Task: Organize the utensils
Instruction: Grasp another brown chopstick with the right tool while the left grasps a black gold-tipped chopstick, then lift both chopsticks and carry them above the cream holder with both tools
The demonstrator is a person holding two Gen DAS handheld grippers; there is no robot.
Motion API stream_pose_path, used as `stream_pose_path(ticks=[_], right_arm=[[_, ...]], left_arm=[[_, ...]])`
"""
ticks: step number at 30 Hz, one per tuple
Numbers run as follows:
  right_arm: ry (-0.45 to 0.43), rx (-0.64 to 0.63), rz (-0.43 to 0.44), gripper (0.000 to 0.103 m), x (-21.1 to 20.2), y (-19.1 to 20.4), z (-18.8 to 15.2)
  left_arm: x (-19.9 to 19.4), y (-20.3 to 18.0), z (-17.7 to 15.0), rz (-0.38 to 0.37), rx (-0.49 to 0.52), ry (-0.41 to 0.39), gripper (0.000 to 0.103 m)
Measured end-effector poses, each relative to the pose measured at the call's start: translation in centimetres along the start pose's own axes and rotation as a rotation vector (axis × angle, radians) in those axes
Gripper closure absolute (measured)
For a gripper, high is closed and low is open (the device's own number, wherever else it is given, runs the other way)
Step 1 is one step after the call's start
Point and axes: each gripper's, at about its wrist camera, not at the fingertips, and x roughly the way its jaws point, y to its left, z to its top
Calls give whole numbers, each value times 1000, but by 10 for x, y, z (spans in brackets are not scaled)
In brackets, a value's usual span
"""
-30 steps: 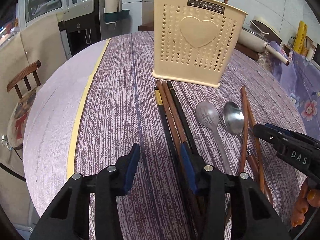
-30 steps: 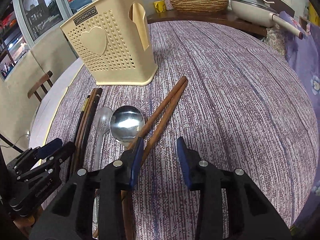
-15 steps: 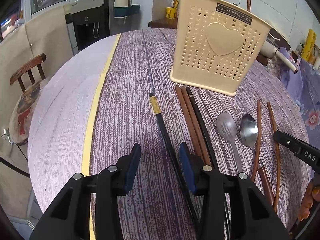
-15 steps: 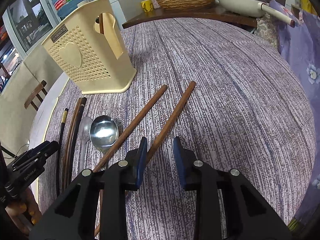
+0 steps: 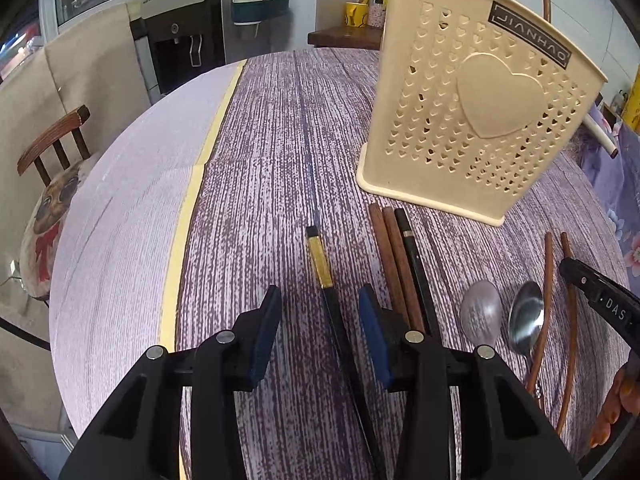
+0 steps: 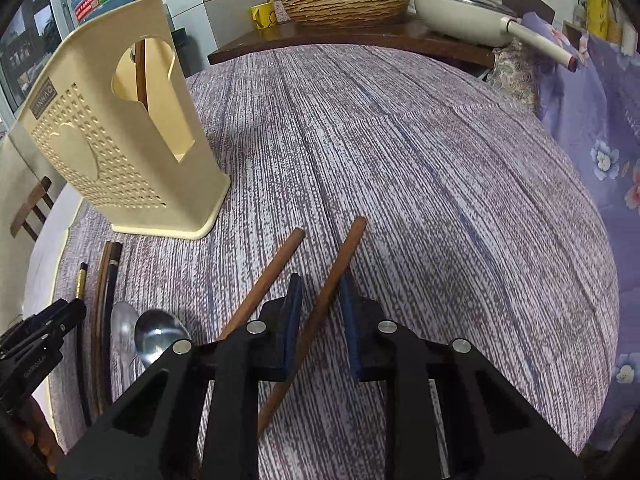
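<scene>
Here my right jaws (image 6: 320,312) have just been closing around one brown chopstick (image 6: 340,256), not yet clamped; my left jaws (image 5: 320,332) stand apart astride the gold-banded black chopstick (image 5: 320,264), each singled out on the table (image 5: 260,140) for the cream holder (image 5: 472,120).

We see a wicker basket (image 6: 346,2) beside a white pan (image 6: 460,14), plus a wooden chair (image 5: 52,140).

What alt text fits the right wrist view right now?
The right hand-held gripper straddles one brown chopstick on a purple tablecloth, jaws just closing, not yet pinching. A second brown chopstick, two spoons and a cream utensil holder sit to the left.
</scene>
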Motion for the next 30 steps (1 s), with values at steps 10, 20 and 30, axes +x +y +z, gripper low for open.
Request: stream_pose_path(ticks=[10,20,30], right_arm=[[12,-7,-27,89,10,3,16],[13,10,-9,90,14,0,21],[18,91,92,95,12,-17,21]], left_arm=[[10,-3,15,45,2,29,84],[12,-7,17,44,0,32,93],[12,-3,19,-2,-45,39,95]])
